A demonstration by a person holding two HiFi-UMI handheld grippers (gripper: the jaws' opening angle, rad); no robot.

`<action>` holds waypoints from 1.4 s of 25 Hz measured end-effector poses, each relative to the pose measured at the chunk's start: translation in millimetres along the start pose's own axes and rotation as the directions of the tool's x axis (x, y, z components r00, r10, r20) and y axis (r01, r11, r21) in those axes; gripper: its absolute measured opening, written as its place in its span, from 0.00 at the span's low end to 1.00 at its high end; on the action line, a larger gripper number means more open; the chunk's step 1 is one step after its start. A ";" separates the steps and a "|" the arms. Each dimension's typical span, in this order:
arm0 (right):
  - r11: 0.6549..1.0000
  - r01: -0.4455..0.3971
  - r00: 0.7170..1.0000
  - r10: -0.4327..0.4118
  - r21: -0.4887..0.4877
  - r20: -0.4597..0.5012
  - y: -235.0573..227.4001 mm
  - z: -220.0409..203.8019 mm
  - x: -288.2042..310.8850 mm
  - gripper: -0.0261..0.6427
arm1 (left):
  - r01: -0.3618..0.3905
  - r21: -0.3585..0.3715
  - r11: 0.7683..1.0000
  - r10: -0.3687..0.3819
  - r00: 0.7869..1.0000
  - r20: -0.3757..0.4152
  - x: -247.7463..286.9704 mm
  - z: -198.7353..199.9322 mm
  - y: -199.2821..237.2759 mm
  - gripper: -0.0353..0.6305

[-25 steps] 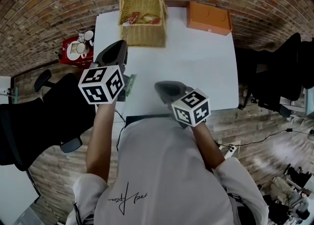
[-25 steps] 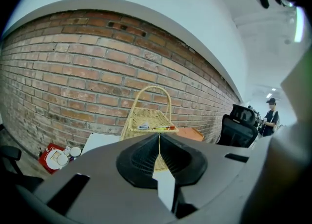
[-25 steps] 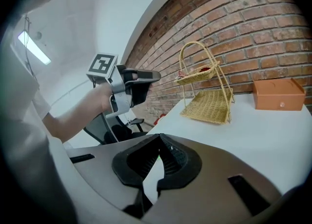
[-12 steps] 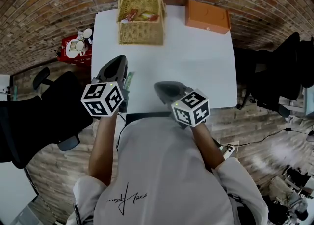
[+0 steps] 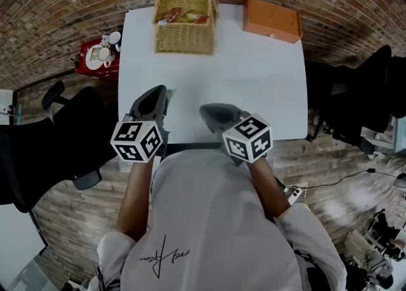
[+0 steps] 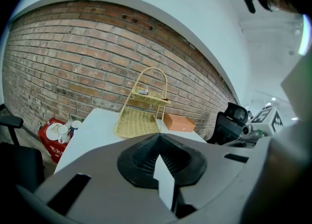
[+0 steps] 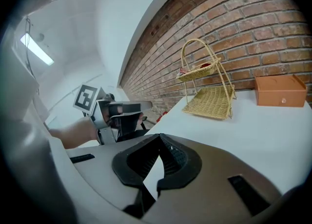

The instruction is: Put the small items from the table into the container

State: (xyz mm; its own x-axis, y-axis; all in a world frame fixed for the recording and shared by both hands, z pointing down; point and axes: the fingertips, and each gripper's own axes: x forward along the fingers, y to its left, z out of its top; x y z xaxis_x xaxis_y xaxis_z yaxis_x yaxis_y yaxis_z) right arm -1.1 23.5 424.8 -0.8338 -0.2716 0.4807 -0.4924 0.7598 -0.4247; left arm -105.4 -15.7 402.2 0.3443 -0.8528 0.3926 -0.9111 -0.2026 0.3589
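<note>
On the floor beside the table's left edge, a red box (image 5: 96,55) is seen with several cups packed in it. It is no part of the task and is presumably stored there.

Over the near left of the white table (image 5: 254,80) the left gripper (image 5: 155,96) is held low, pointing toward the far edge. Its jaws are pressed together, and nothing is gripped between them in its own view. Just beside its tip, a thin greenish item (image 5: 172,92) lies flat on the table. Its kind cannot be told. It is judged to be what is left to collect, which would explain why this gripper is kept so close to it.

At the far edge, well apart from both grippers, the wicker basket (image 5: 184,33) stands upright against the brick wall. Reddish packets (image 5: 174,14) are already lodged in its upper tier, so anything picked up has to be carried across the table.

Near the person's body the right gripper (image 5: 209,112) is held, likewise closed and empty, apparently parked while the left side works.

At the far right corner, an orange box (image 5: 273,20) is set shut.

Counted: two grippers, one two-tiered basket, at least two packets in it, one loose item, one orange box.
</note>
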 end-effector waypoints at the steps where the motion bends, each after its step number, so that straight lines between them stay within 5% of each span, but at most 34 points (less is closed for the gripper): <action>1: 1.000 -0.002 1.000 0.002 -0.001 -0.001 0.1 0.5 0.4 0.07 | 0.000 -0.009 1.000 0.000 1.000 -0.002 -1.1 -2.7 0.7 0.07; 16: 1.000 -0.012 1.000 0.012 0.000 -0.013 -0.1 1.5 6.5 0.07 | -0.023 -0.011 1.000 0.022 0.996 -0.086 -1.6 -35.7 10.2 0.07; 35: 1.000 -0.011 0.998 0.012 0.016 -0.054 -4.5 -4.4 15.8 0.07 | -0.134 0.010 0.991 0.133 0.963 -0.233 0.3 -93.0 51.7 0.07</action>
State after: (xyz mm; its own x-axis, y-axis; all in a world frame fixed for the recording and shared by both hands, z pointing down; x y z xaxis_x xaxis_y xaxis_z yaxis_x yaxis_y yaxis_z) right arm -11.0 18.5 437.7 -0.8249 -0.2303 0.5162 -0.4871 0.7529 -0.4425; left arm -131.3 18.3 499.7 0.2636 -0.7365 0.6230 -0.9513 -0.0914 0.2945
